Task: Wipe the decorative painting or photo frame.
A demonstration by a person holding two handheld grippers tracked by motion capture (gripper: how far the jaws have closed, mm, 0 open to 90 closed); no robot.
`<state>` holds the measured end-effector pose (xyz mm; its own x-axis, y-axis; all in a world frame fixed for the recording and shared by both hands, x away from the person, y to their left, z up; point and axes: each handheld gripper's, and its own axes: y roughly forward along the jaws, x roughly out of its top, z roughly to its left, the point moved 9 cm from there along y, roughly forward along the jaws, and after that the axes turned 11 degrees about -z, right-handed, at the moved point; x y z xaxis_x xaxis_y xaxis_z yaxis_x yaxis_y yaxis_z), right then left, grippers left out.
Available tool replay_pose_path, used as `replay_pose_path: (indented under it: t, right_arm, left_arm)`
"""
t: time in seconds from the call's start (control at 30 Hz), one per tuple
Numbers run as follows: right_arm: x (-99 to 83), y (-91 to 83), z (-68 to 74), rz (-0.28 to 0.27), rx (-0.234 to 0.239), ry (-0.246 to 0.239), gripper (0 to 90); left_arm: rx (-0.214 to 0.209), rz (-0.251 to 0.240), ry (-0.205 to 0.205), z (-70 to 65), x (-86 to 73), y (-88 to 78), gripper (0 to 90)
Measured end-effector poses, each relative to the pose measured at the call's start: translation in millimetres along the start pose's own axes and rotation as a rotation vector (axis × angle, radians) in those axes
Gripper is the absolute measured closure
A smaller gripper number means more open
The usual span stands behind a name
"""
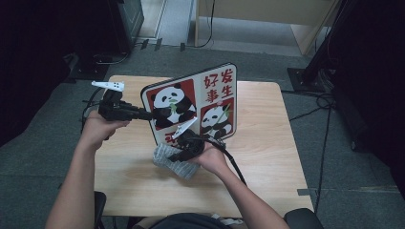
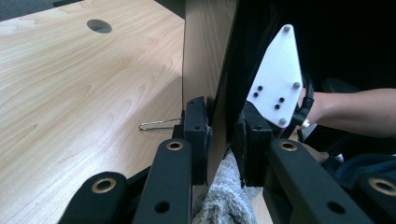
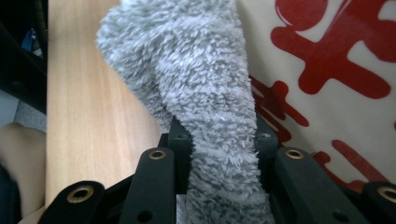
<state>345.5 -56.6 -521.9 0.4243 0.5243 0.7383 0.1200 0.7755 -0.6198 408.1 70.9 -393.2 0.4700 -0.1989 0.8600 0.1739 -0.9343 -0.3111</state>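
Panda board is held up on its edge over the tabletop, left tool clamped on its left side, jaws tight on the board's edge. Right tool is pinched shut on a fluffy grey cloth against the board's lower front. Cloth hides the bottom red characters; the board's back stays dark.

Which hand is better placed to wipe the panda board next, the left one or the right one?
Probably the right: its tongs already clamp the grey cloth beside the panda board. The left tongs grip the board's edge, steadying it.
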Motion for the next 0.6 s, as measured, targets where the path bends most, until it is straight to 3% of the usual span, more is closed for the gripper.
replay_pose_path:
  t: [0.23, 0.6]
  right_arm:
    - [14.0, -18.9, 14.6, -0.029, 0.053, -0.021, 70.7]
    - [51.7, -61.8, 27.1, -0.066, 0.071, -0.062, 70.7]
  left_arm:
    - [0.002, -0.001, 0.002, 0.1, 0.1, 0.2, 77.2]
    - [0.003, -0.004, 0.0, 0.4, 0.2, 0.5, 77.1]
